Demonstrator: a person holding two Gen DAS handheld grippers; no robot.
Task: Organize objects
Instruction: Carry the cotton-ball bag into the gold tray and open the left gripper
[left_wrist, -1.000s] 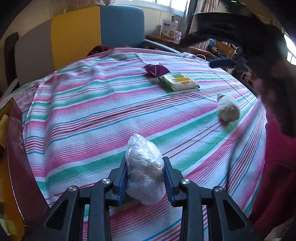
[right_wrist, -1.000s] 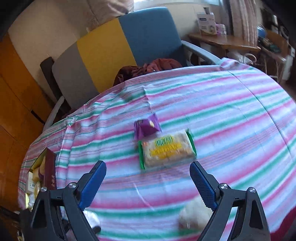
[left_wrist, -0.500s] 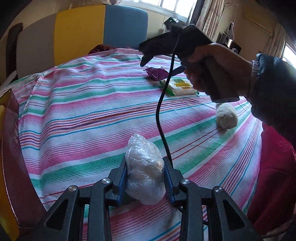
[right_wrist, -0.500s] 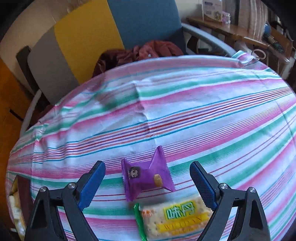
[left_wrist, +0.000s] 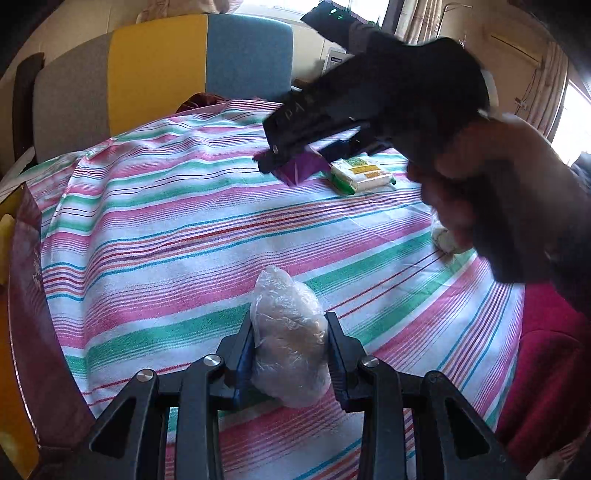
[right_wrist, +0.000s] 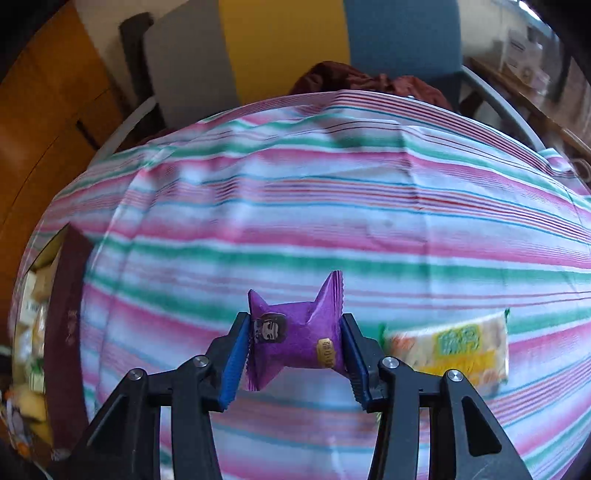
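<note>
- Currently the right gripper (right_wrist: 293, 354) has its jaws closing on the purple snack packet (right_wrist: 293, 339); the wrapper sits between the blue pads, crumpled at the waist, with its crimped ends flaring out above and below.
- From the left wrist view that packet (left_wrist: 301, 168) lies at the far side of the striped tablecloth (left_wrist: 166, 236), just beside a green-and-yellow cracker pack (left_wrist: 360, 175).
- The left gripper (left_wrist: 290, 354) is clamped on a clear plastic-wrapped lump (left_wrist: 290, 332), held low over the near edge of the cloth.
- A further pale, rounded item (left_wrist: 448, 240) rests to the right, partly hidden behind the person's hand.
- A dark red box (right_wrist: 68, 321) with packets inside stands at the left edge of the table and is probably where the things belong, though that is a guess.
- To do this pick well, the squeeze should finish before any lift, since a soft foil wrapper can slip out of a half-made grip.
- Pads should bear on the filled middle rather than the thin crimped ends, which would fold and let go.
- Lifting straight up would keep the packet from dragging the neighbouring cracker pack (right_wrist: 448, 350) or bunching the cloth.
- Holding the left hand quiet meanwhile avoids crushing its bagged lump.
</note>
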